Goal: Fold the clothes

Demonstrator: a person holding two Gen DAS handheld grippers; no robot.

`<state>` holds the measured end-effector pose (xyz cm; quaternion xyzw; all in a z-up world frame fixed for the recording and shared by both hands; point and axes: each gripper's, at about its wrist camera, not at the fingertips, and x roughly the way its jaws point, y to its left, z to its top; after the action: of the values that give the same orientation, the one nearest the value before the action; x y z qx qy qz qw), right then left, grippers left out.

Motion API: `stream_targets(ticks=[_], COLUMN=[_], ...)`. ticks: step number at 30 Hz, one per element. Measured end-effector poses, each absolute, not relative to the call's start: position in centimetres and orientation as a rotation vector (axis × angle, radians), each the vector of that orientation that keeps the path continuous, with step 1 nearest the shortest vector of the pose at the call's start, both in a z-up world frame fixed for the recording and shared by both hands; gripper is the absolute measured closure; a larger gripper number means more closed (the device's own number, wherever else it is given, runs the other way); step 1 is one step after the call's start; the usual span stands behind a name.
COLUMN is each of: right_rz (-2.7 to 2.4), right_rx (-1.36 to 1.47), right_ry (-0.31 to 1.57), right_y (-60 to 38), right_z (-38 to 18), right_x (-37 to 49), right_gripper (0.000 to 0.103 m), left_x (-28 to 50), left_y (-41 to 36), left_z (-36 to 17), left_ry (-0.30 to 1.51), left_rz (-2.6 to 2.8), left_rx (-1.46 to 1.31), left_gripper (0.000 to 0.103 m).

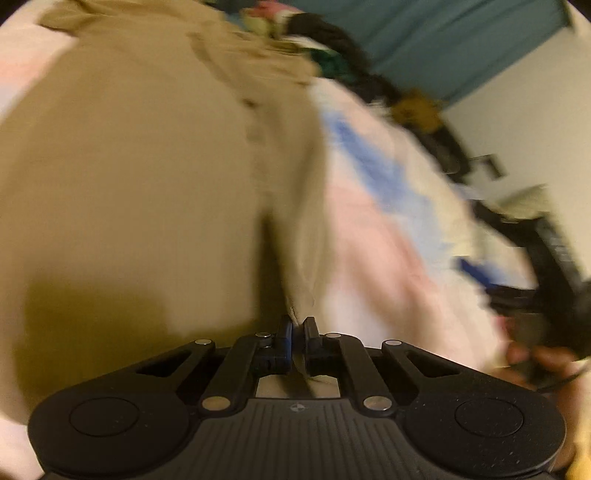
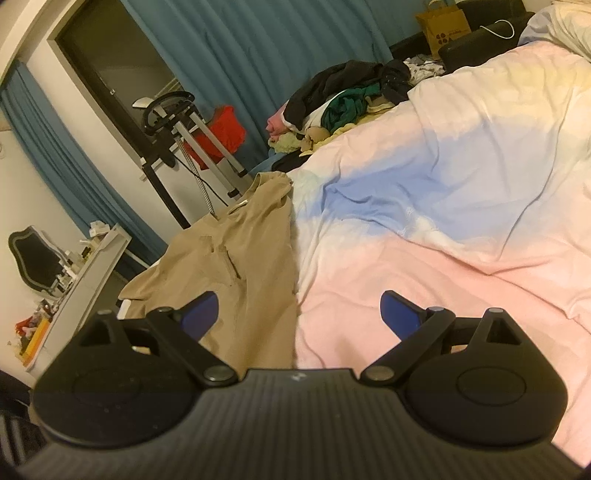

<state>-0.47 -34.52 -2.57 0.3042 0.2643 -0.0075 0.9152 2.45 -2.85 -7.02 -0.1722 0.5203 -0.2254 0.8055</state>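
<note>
The left gripper [image 1: 298, 325] has its jaws pressed together on a thin fold of the tan garment [image 1: 147, 177], which rises from the pinch and spreads wide in the blurred left wrist view. The right gripper [image 2: 299, 314] hangs with its blue-padded jaws wide apart and nothing between them, above the line where the garment's edge meets the duvet [image 2: 443, 229]. The tan garment lies flat on the bed's near left side, one long edge straight along the pastel pink, blue and white duvet, the opposite part draping toward the bed's left edge, its collar end pointing to the far edge. At the far edge of the bed sits a pile of clothes [image 2: 343, 99], dark, green, pink and yellow pieces heaped together, well apart from the garment. Beyond the bed hang teal curtains [image 2: 240, 48], with a yellow paper bag [image 2: 445, 29] at the far right corner.
</note>
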Motion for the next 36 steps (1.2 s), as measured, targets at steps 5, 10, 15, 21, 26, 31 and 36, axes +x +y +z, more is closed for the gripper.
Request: stream_targets(ticks=[5, 10, 15, 21, 26, 31, 36], right_rz=[-0.006, -0.004, 0.027, 0.146, 0.255, 0.327, 0.27], right_rx=[0.619, 0.618, 0.599, 0.452, 0.308, 0.241, 0.151], right_ry=[0.557, 0.571, 0.581, 0.541, 0.589, 0.708, 0.773], right_y=[-34.0, -33.9, -33.2, -30.5, -26.4, -22.2, -18.9], right_z=[-2.7, -3.0, -3.3, -2.6, -2.1, -4.1, -7.3], right_x=[-0.4, -0.2, -0.1, 1.2, 7.7, 17.6, 25.2], right_gripper=[0.007, 0.007, 0.007, 0.01, 0.03, 0.038, 0.056], left_x=[2.8, 1.7, 1.2, 0.5, -0.4, -0.9, -1.2], left_y=[-1.7, -2.9, -4.2, -4.0, -3.7, -3.6, -2.3], left_z=[-7.4, -6.9, -8.3, -8.5, -8.6, -8.5, -8.6], left_ry=[1.169, 1.146, 1.169, 1.157, 1.129, 1.1, 1.092], left_rz=[-0.452, -0.472, -0.453, -0.421, -0.401, -0.426, -0.479], left_rx=[-0.382, -0.294, -0.232, -0.245, -0.245, -0.248, -0.286], left_gripper=[0.079, 0.055, 0.07, 0.071, 0.082, 0.09, 0.094])
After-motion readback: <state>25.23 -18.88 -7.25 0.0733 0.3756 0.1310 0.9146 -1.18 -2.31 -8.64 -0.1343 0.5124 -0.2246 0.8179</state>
